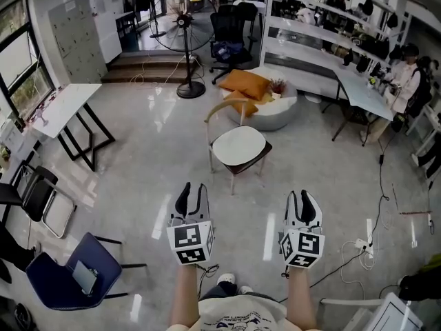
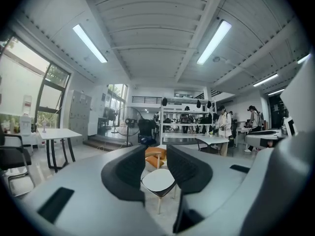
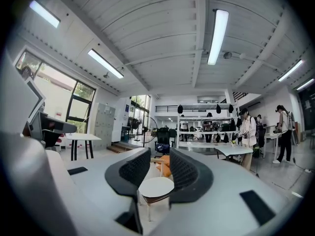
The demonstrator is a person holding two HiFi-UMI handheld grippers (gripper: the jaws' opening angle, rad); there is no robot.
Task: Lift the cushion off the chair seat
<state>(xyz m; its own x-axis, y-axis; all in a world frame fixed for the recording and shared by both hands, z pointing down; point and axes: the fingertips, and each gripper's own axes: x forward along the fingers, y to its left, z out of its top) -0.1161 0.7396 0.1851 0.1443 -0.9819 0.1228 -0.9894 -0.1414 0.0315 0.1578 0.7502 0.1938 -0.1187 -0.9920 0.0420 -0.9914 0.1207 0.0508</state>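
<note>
Cushion rests on chair; parted fingers well short.

Light: bright, from ceiling tubes and windows
Glare: streaks on floor (glossy)
Edges: fisheye bending, dark corners

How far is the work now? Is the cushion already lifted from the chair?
Done: nothing yet; the white cushion lies on the chair seat. In hand: the left gripper and right gripper, both open and empty, point at the chair from a distance. Remaining: approach, grip the cushion, lift it.
</note>
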